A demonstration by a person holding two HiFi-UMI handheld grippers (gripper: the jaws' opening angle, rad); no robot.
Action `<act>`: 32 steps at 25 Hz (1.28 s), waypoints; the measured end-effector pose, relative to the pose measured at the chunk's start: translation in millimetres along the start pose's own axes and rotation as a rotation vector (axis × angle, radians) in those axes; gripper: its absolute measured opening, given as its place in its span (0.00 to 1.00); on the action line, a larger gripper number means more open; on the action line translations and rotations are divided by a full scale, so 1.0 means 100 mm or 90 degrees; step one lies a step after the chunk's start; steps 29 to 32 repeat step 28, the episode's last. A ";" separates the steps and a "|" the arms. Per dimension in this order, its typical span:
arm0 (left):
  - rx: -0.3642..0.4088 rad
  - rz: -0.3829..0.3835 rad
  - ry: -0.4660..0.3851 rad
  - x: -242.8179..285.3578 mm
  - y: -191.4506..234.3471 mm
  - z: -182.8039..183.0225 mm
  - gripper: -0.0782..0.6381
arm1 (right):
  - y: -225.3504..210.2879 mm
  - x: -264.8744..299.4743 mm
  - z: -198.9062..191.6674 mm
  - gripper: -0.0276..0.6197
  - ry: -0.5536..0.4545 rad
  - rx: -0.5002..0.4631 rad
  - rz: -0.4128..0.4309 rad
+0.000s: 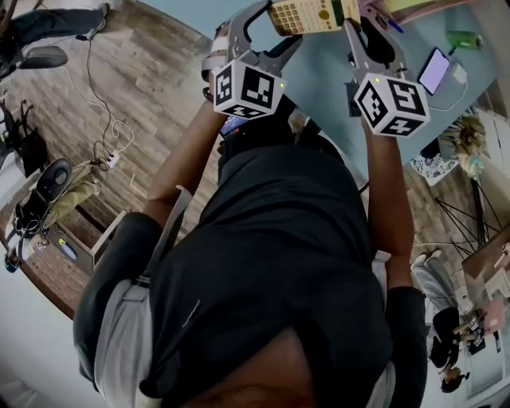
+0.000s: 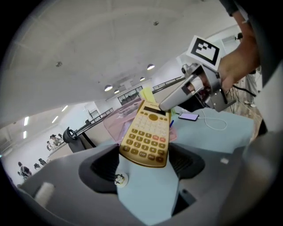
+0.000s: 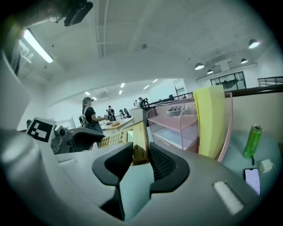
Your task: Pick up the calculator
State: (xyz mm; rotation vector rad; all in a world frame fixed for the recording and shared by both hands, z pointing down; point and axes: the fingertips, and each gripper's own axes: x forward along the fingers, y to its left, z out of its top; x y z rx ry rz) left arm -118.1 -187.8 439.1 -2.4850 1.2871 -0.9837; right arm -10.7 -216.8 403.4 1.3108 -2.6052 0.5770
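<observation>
The yellow calculator [image 1: 307, 16] hangs in the air over the light blue table [image 1: 319, 88], held at both ends. In the left gripper view its keypad faces up, and its near end [image 2: 146, 143] sits across the wide-set jaws of my left gripper [image 2: 146, 161], whose pads press on its two long sides. My right gripper [image 2: 177, 95] clamps the far, display end. In the right gripper view the calculator [image 3: 138, 148] shows edge-on, pinched flat between the dark pads of my right gripper [image 3: 140, 161]. In the head view the left gripper [image 1: 275, 24] and right gripper [image 1: 358, 20] are raised in front of the person.
A pink wire desk tray [image 3: 177, 128] with a tall yellow pad [image 3: 212, 119] stands at the back of the table. A green can [image 3: 252, 141], a phone [image 3: 253, 178] on a white cable and a small white charger lie to the right. People stand far off in the room.
</observation>
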 end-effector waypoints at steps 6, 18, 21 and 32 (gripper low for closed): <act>0.029 0.059 -0.067 -0.45 0.02 0.43 0.67 | 0.25 -0.44 0.41 0.23 -0.065 -0.043 0.023; 0.033 0.113 -0.145 -1.29 -0.25 0.96 0.67 | 0.70 -1.25 0.71 0.23 -0.124 -0.106 0.051; 0.033 0.118 -0.152 -1.40 -0.35 0.99 0.67 | 0.75 -1.39 0.70 0.23 -0.123 -0.116 0.055; 0.029 0.118 -0.153 -1.73 -0.63 0.97 0.67 | 0.96 -1.72 0.53 0.23 -0.106 -0.123 0.060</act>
